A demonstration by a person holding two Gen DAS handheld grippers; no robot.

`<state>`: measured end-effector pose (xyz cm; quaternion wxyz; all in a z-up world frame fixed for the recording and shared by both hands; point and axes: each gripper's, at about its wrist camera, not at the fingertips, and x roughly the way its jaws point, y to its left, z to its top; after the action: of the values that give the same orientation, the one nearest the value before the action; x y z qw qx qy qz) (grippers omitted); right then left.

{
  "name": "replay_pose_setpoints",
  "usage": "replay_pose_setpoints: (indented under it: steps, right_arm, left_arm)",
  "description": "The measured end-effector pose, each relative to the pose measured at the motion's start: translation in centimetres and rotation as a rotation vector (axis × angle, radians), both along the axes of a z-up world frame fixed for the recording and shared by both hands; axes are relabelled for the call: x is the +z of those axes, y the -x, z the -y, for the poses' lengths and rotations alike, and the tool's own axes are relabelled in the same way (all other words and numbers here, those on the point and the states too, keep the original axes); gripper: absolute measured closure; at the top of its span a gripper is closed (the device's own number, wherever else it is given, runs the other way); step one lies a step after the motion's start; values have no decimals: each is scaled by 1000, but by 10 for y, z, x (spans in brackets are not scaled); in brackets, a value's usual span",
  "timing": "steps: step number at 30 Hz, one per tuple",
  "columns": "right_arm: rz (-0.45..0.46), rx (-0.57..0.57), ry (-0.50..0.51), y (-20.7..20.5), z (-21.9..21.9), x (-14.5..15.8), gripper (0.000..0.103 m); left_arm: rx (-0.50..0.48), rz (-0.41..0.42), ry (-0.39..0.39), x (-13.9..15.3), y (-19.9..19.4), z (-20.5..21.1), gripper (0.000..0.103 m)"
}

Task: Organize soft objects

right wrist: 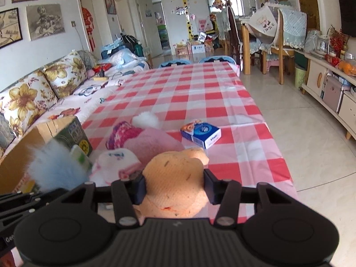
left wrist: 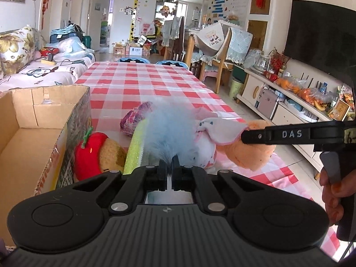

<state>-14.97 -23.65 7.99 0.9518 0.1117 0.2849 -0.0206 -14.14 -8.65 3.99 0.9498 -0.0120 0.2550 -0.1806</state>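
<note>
Soft toys sit heaped low-centre on the checked table (left wrist: 142, 82), beside the cardboard box (left wrist: 33, 120) at left. The left gripper (left wrist: 169, 170) is clenched on the blue fluff (left wrist: 166, 131), whose base is hidden behind the jaws. The right gripper (right wrist: 174, 185) grasps the peach plush (right wrist: 175, 184), its lower part cut off by the gripper body. An apple plush (left wrist: 89, 153) is half hidden by the box. A tissue pack (right wrist: 201, 134) lies right of centre.
</note>
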Motion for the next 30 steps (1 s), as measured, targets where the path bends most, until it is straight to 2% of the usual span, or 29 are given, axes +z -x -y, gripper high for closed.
replay_pose_setpoints:
  steps: [10, 18, 21, 23, 27, 28, 30]
  right_arm:
    - [24, 5, -1, 7, -8, 5, 53]
    - [42, -51, -33, 10, 14, 5, 53]
    - [50, -78, -53, 13, 25, 5, 53]
    - [54, -85, -65, 13, 30, 5, 53]
    - [54, -81, -75, 11, 34, 3, 53]
    - [55, -78, -75, 11, 34, 3, 53]
    - [58, -70, -74, 12, 35, 3, 53]
  left_arm:
    - [-73, -41, -18, -9, -6, 2, 99]
    - [-117, 72, 9, 9, -11, 12, 92]
    - [-131, 108, 38, 17, -14, 16, 74]
    - [-145, 133, 56, 21, -17, 21, 44]
    - [-186, 178, 16, 16, -23, 40, 33]
    - [-195, 177, 6, 14, -27, 46, 28]
    - [-202, 165, -15, 6, -35, 56, 25]
